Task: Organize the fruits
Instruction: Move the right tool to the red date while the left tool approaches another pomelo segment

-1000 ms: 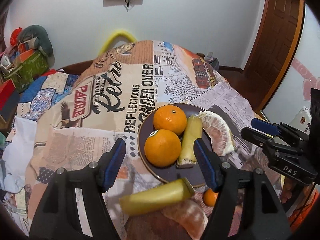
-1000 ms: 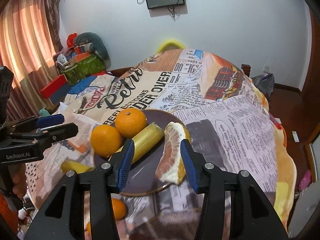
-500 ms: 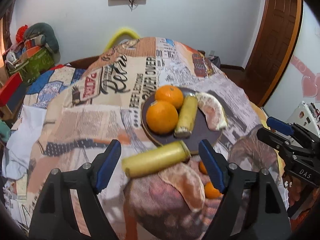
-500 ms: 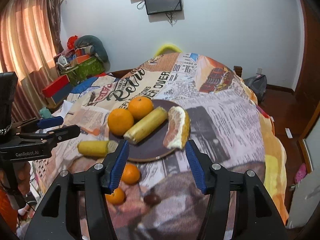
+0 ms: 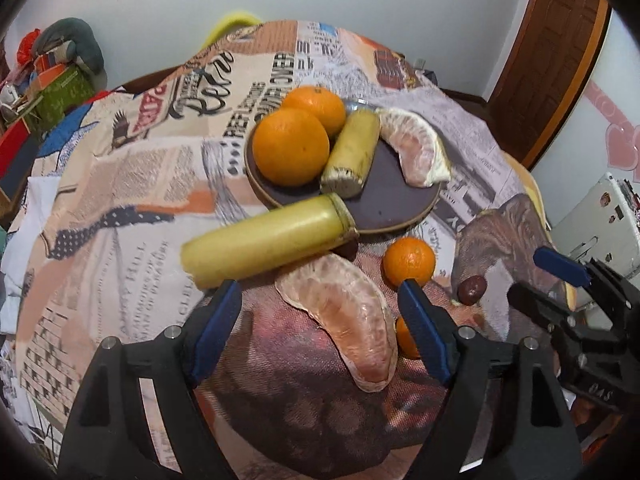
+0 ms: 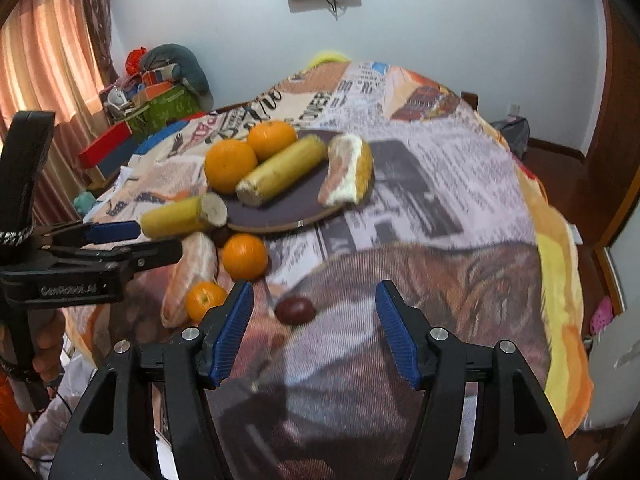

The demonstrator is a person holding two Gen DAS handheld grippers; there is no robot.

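A dark plate (image 5: 384, 204) holds two oranges (image 5: 291, 151), a banana piece (image 5: 352, 152) and a pomelo segment (image 5: 416, 148). Off the plate, on the cloth in front of it, lie a second banana piece (image 5: 268, 240), a pomelo segment (image 5: 344, 312), two small tangerines (image 5: 409, 262) and a dark round fruit (image 6: 295, 310). My left gripper (image 5: 320, 292) is open, its fingers either side of the loose pomelo segment without touching it. My right gripper (image 6: 314, 292) hangs over the dark fruit with its jaws opening and its pads clear of it.
A newspaper-print cloth (image 6: 440, 184) covers the round table and drops off at the near and right edges. Boxes and bags (image 6: 160, 96) are piled at the back left beside a curtain. A wooden door (image 5: 552, 60) stands at the right. A hand (image 6: 44, 360) holds the left gripper.
Both grippers have drawn back from the plate and sunk toward the loose fruit in front of it. Both pairs of jaws stand wider. The pomelo segment between the right jaws stayed on the plate.
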